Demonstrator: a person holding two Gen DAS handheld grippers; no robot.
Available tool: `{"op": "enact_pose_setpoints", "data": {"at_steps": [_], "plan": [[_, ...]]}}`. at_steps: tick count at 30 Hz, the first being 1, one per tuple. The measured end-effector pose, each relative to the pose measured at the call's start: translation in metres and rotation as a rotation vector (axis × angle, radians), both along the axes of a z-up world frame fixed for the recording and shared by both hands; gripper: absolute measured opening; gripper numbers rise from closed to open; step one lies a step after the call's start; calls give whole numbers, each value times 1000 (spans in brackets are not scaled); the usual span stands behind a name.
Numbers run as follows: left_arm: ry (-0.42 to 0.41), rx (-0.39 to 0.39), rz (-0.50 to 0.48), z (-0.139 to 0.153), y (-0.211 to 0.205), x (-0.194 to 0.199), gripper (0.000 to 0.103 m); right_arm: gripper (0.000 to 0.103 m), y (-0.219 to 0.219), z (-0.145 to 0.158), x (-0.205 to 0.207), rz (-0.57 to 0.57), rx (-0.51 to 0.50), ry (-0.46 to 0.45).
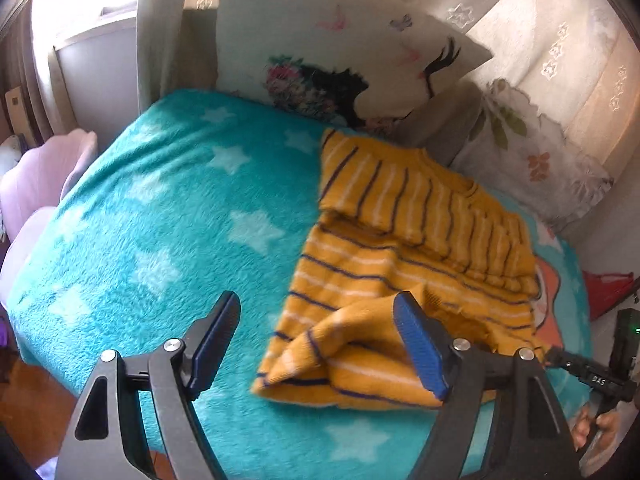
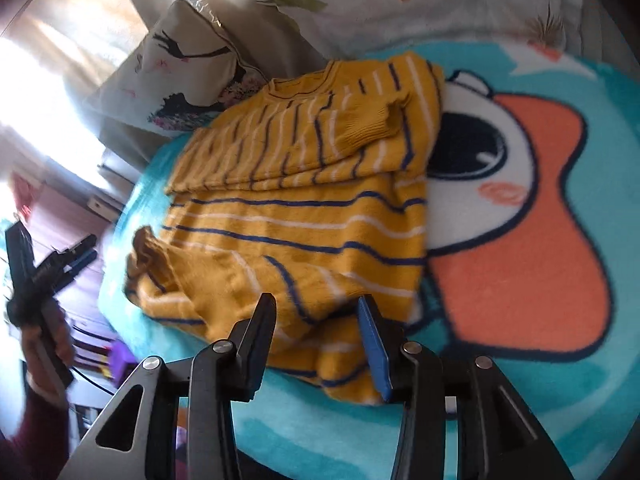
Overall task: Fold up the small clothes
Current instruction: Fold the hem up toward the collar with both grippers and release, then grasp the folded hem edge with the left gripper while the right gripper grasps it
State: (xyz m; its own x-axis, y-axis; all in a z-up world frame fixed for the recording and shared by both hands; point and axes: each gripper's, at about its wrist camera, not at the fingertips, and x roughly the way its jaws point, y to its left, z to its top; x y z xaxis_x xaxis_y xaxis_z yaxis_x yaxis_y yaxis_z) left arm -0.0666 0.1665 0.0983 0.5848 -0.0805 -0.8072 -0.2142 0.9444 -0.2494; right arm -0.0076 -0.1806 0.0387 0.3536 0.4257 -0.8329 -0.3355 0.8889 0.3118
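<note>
Jaws spread and holding nothing, the left gripper (image 1: 316, 344) hangs above the near left corner of a small mustard-yellow striped sweater (image 1: 404, 264), while the right gripper (image 2: 316, 340), also parted and empty, hovers over its near hem. The sweater lies partly folded on a teal star-print blanket (image 1: 168, 216), toward the right side of the bed, its upper half doubled over and one sleeve (image 2: 168, 276) bunched loose at the near left. Pillows (image 1: 320, 52) stand at the far end. Soft, light and limp, the knit would likely sag and slide; pinching a doubled edge or the ribbed cuff looks safest.
</note>
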Motion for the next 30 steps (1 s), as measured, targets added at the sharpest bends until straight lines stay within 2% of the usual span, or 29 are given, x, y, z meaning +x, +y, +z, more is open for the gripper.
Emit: {"op": "enact_pose_setpoints", "data": {"at_steps": [2,4,6,10,13,16,17,18,19,20,21,22,24,25,26,30], "plan": [[26,-20,-27,-9,3,1,78,55,10,0,-8,98,-79,-27],[22,-19,-79,-13,-4,0,78,56,25,-2,-14,189,-142,-48],[14,13,-169,-15,-18,-1,78,56,43,-4,-29,310,-269,-100],[27,69,-345,-27,-44,6,78,58,73,-14,-49,481,-483,-207],[56,138,-447,-40,-59,17,78,59,90,-26,-48,526,-586,-262],[65,153,-505,-48,-66,29,78,59,105,-29,-38,531,-607,-293],[74,123,-514,-52,-64,35,75,60,110,-29,-33,536,-616,-308],[84,96,-519,-54,-64,40,60,62,115,-29,-29,541,-621,-319],[108,67,-524,-58,-63,47,49,63,121,-29,-25,545,-616,-320],[139,55,-521,-62,-61,54,26,63,126,-30,-20,548,-602,-307],[163,48,-510,-66,-58,59,21,64,129,-31,-14,551,-576,-275],[165,28,-499,-67,-54,62,20,62,131,-31,-5,547,-537,-224],[164,-37,-470,-66,-43,66,14,40,126,-25,18,488,-439,-123],[165,-71,-449,-65,-36,67,14,24,121,-20,28,447,-381,-82],[160,-114,-427,-63,-28,69,14,16,111,-12,42,390,-302,-41],[125,-180,-370,-49,-14,81,13,12,72,18,81,171,-115,-13]]}}
